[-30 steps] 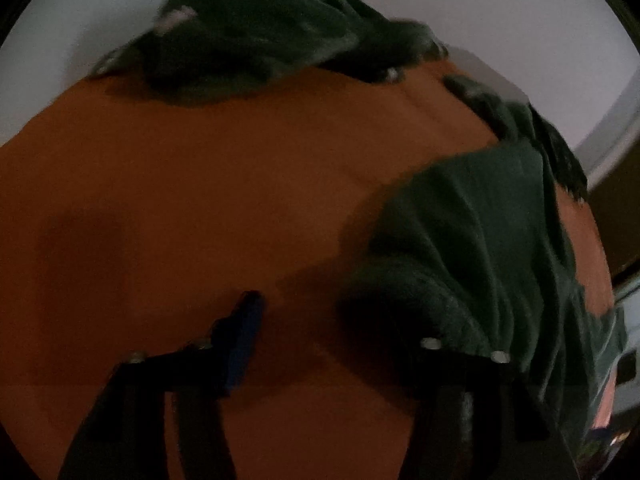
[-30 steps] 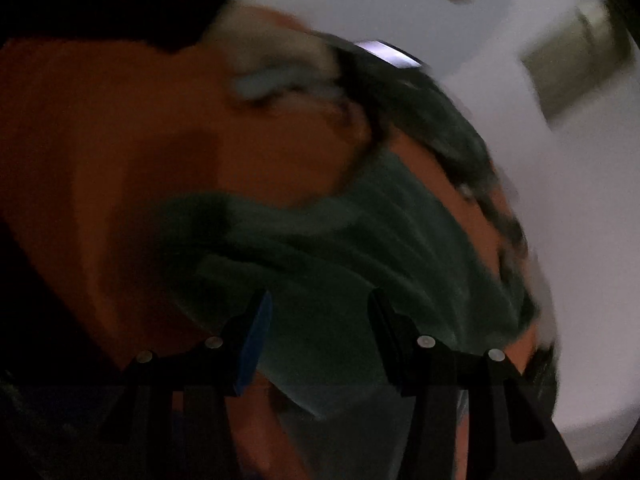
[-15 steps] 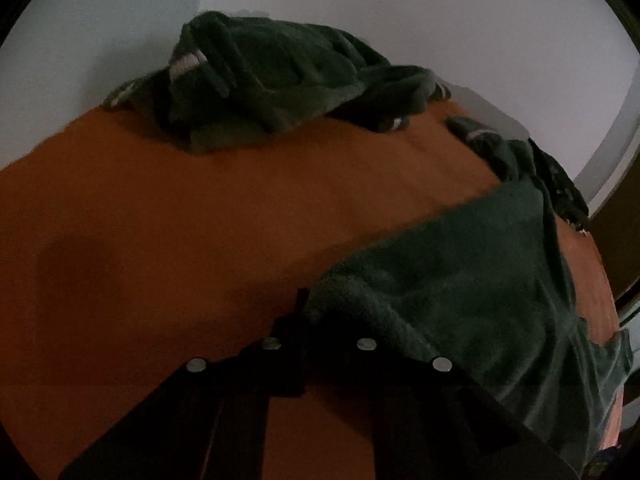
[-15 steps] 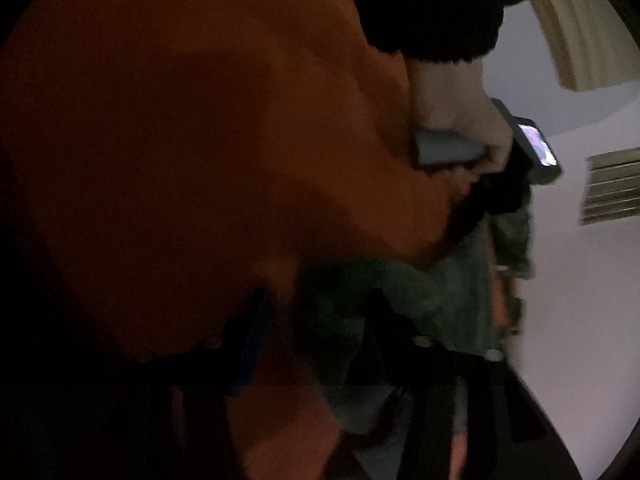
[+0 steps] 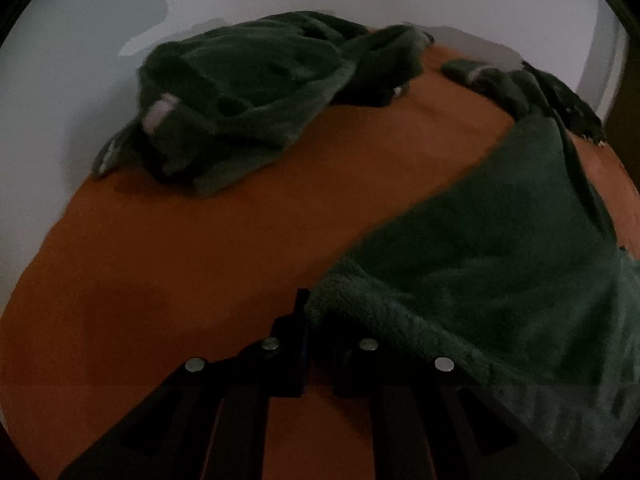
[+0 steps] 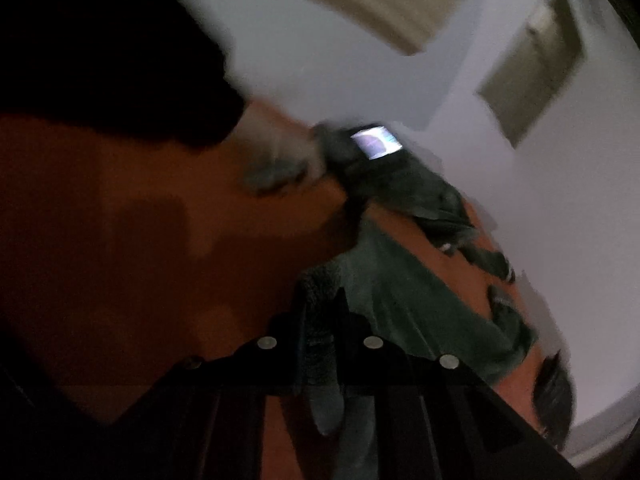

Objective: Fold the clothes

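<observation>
A dark green fleecy garment (image 5: pixel 500 248) lies spread over the right side of an orange surface (image 5: pixel 180 260). My left gripper (image 5: pixel 316 320) is shut on its near corner, which bunches over the fingertips. In the right wrist view the same garment (image 6: pixel 400 300) runs away to the right. My right gripper (image 6: pixel 320 312) has a fold of its edge pinched between the fingers, and the jaws are still closing on it. Further off, a hand (image 6: pixel 280 152) holds the other gripper's body with its lit screen (image 6: pixel 376 142).
A crumpled pile of green clothes (image 5: pixel 248 92) lies at the far edge against a white wall. More dark cloth (image 5: pixel 560 96) sits at the far right corner. A dark sleeve (image 6: pixel 100 40) fills the upper left of the right wrist view.
Both grippers went from open to shut on the green garment's edge. The left one has lifted its corner slightly. The right view swung up and around, blurred.
</observation>
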A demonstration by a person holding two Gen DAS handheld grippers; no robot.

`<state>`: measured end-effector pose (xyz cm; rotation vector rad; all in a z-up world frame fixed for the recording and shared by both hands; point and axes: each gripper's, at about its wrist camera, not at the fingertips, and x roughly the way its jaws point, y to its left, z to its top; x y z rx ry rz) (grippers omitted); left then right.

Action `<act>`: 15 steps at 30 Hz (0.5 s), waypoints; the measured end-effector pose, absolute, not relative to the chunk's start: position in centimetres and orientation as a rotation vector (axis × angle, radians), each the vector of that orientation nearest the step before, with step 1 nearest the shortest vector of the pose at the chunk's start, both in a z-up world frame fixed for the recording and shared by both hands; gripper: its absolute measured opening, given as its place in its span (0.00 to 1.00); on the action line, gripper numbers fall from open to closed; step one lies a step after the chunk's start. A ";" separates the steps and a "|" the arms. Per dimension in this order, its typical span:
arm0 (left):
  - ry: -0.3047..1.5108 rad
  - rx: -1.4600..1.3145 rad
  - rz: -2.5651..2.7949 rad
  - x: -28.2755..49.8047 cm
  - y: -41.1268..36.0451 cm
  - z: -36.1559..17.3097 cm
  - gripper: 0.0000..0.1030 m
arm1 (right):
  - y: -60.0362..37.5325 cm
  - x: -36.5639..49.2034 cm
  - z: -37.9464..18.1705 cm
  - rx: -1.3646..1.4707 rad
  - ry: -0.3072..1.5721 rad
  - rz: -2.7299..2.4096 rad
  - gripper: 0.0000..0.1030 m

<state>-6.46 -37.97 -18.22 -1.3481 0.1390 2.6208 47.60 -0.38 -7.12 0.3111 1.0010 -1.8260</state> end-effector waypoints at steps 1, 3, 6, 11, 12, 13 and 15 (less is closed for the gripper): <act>0.123 -1.334 2.624 -6.3 -38.1 -18.0 0.09 | -0.1 47.0 -6.3 0.326 0.967 -1.843 0.10; 0.080 -1.305 2.631 -5.9 -39.4 -17.5 0.10 | 0.1 46.8 -5.7 0.354 0.942 -1.825 0.10; 0.011 -1.352 2.623 -5.7 -42.2 -18.0 0.10 | -1.0 47.6 -7.1 0.420 0.967 -1.718 0.10; 0.113 -1.412 2.586 -4.9 -42.5 -20.1 0.10 | -4.7 48.6 -12.4 0.590 1.009 -1.513 0.10; 0.107 -1.418 2.587 -4.9 -42.5 -20.2 0.10 | -5.4 48.7 -13.5 0.620 1.023 -1.476 0.10; 0.100 -1.426 2.588 -5.0 -42.4 -20.3 0.10 | -6.0 48.9 -14.6 0.649 1.037 -1.438 0.10; 0.101 -1.434 2.594 -5.1 -42.2 -20.4 0.14 | -6.6 49.0 -15.5 0.668 1.062 -1.405 0.10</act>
